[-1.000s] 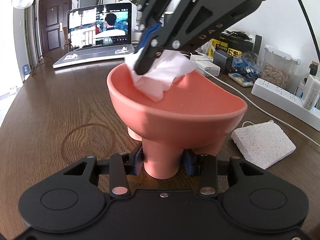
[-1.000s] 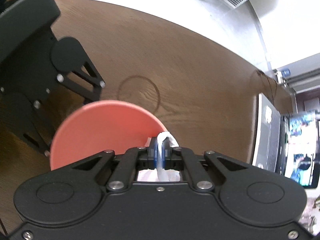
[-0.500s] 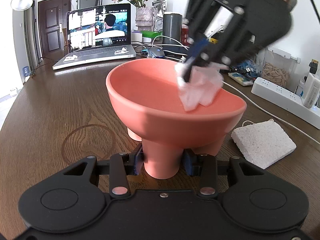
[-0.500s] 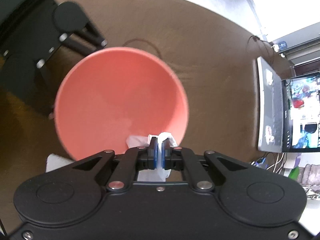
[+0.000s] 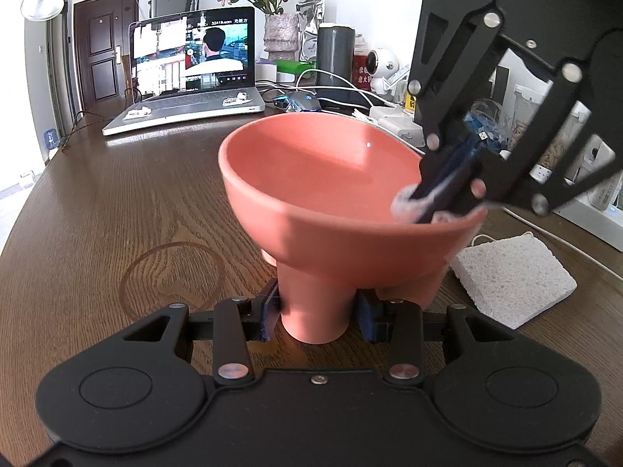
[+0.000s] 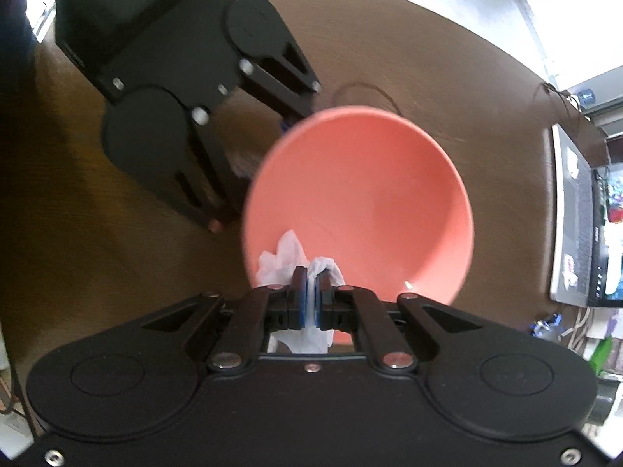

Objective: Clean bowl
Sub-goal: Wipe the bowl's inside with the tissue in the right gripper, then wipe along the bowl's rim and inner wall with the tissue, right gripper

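I hold a gripper in each hand. My left gripper point(image 5: 318, 313) lies low and flat over the dark brown wooden table point(image 5: 117, 202). Its jaws are squeezed on one fat round leg of the bowl point(image 5: 331, 202), and the blue pads press on both sides of that leg. The bowl is salmon pink, smooth and a bit shiny, with a wide round rim and stubby legs under it. It stands in the middle of the left wrist view, right in front of me, tipped a little.

My right gripper point(image 6: 310, 286) comes down on a slant from 2 o'clock in the left wrist view. Its jaws are pinched tight on a white paper tissue point(image 6: 282, 258). The tissue is soft and crumpled. It sits inside the bowl against the wall just under the rim, at 3 o'clock of the bowl in the left wrist view. In the right wrist view the bowl looks like a big pink circle and the tissue is at its 7 o'clock edge.

A white sponge point(image 5: 510, 278) with little holes lies on the table just beside the bowl at 4 o'clock. A silver laptop point(image 5: 187, 78) is open far back at 11 o'clock. A ring-shaped mark point(image 5: 171, 276) shows in the wood grain at 8 o'clock.
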